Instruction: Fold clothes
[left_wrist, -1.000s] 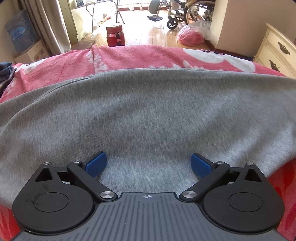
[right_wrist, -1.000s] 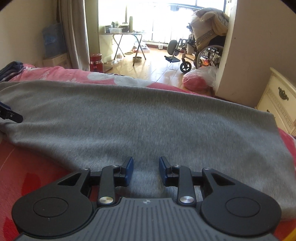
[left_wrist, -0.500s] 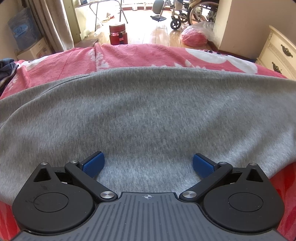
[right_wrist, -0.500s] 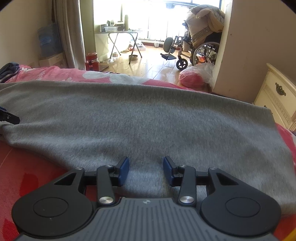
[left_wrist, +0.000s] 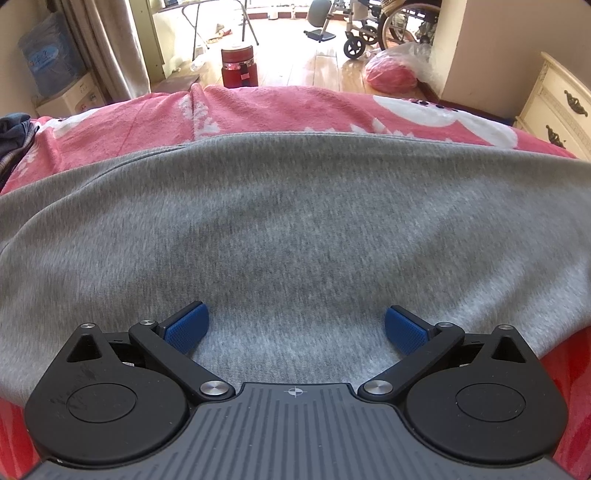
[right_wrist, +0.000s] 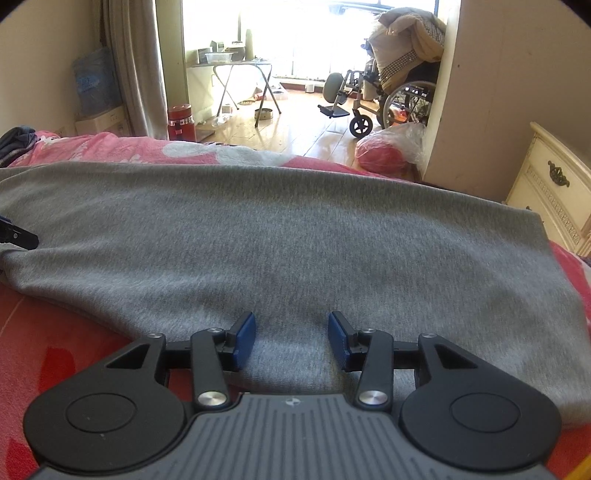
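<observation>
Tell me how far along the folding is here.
Done: the grey garment lies flat on the pink blanket, apparently folded over once. In hand: nothing; the left tongs stand wide open and the right tongs, just opening, grip no cloth. Left: further folds to make it compact.

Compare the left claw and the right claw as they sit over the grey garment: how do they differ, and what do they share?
The left claw stands wide open, while the right claw has a narrower gap and has just been opening. The left claw's blue pads splay outward; the right claw's face each other almost squarely. Both sit over the near edge of the grey garment on the pink blanket, and neither pinches cloth.
</observation>
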